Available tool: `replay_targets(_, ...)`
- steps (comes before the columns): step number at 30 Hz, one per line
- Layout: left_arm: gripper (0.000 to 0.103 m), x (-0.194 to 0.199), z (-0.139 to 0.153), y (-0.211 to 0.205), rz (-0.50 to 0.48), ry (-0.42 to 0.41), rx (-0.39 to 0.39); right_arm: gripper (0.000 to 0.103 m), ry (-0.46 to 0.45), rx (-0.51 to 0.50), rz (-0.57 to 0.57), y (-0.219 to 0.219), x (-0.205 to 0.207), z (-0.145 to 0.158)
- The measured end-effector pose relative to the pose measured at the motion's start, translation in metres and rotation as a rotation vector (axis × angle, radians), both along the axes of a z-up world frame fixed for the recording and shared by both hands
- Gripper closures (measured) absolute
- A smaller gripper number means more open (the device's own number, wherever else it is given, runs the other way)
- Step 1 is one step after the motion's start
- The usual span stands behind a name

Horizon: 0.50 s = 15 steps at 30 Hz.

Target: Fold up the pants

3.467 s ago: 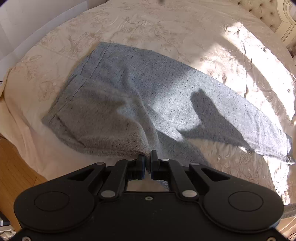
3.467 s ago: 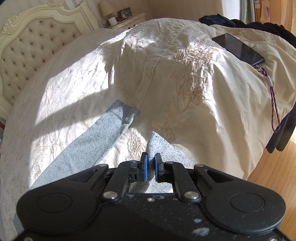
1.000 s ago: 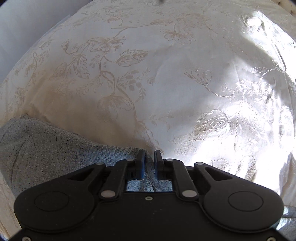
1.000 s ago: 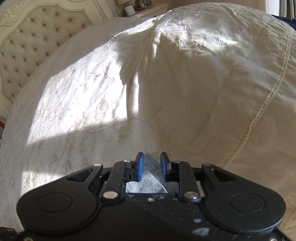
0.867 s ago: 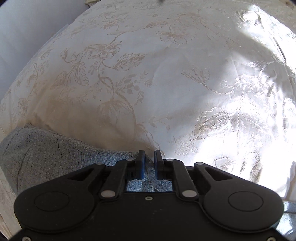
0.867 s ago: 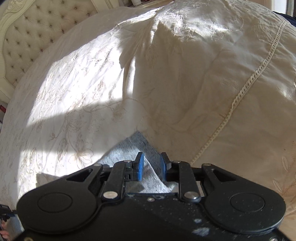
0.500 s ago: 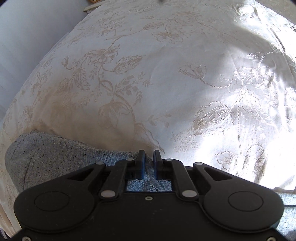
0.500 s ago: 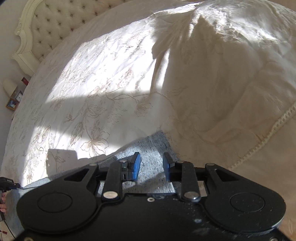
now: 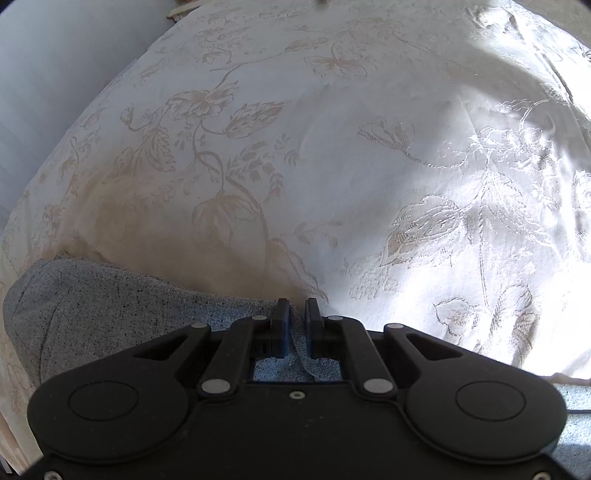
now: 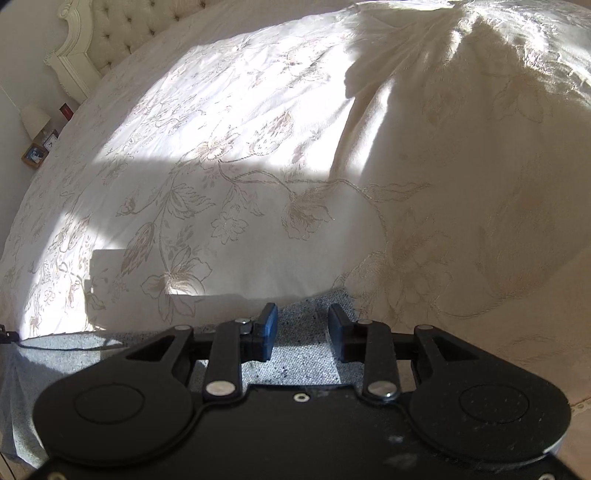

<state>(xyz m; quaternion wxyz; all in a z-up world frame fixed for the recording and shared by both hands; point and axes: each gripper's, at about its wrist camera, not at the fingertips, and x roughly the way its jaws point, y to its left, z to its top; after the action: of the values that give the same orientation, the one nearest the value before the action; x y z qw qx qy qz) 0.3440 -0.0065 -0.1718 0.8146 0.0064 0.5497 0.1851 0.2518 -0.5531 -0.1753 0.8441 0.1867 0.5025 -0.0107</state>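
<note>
The grey pants [image 9: 92,314] lie on a cream embroidered bedspread [image 9: 332,147]. In the left wrist view only their near edge shows, running left from my left gripper [image 9: 294,308], which is shut on a fold of the grey fabric. In the right wrist view the pants [image 10: 303,354] lie flat under my right gripper [image 10: 303,317], which is open with the cloth lying loose between its fingers. Most of the pants are hidden below both grippers.
A tufted cream headboard [image 10: 122,26] stands at the far left in the right wrist view, with a lamp and small items on a nightstand [image 10: 37,144] beside it. A raised fold of bedspread [image 10: 461,129] lies to the right. A pale wall [image 9: 55,74] borders the bed's left side.
My right gripper has opened and let go of the pants, which now lie flat under it, and has turned to the left. My left gripper stays shut on the fabric, almost still.
</note>
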Motion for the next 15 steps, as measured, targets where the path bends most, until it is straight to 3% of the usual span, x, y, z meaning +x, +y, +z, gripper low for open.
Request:
replay_targets(5,0.091,0.001,-0.002,0.001,0.001,0.001,0.002,0.072,0.039,0.044,0.023,-0.002,0.004,-0.009)
replay_targets(6,0.091,0.001,-0.002,0.001,0.002,-0.001,-0.001,0.089,0.026,0.034,0.018,-0.001,0.002,-0.008)
replay_targets(7,0.092,0.000,-0.001,0.002,0.005,-0.006,-0.007,0.099,0.015,0.028,0.007,-0.001,-0.001,-0.005)
replay_targets(15,0.095,-0.041,0.040,0.007,0.015,-0.121,-0.082,0.099,-0.196,0.054,-0.127,0.007,-0.080,0.081)
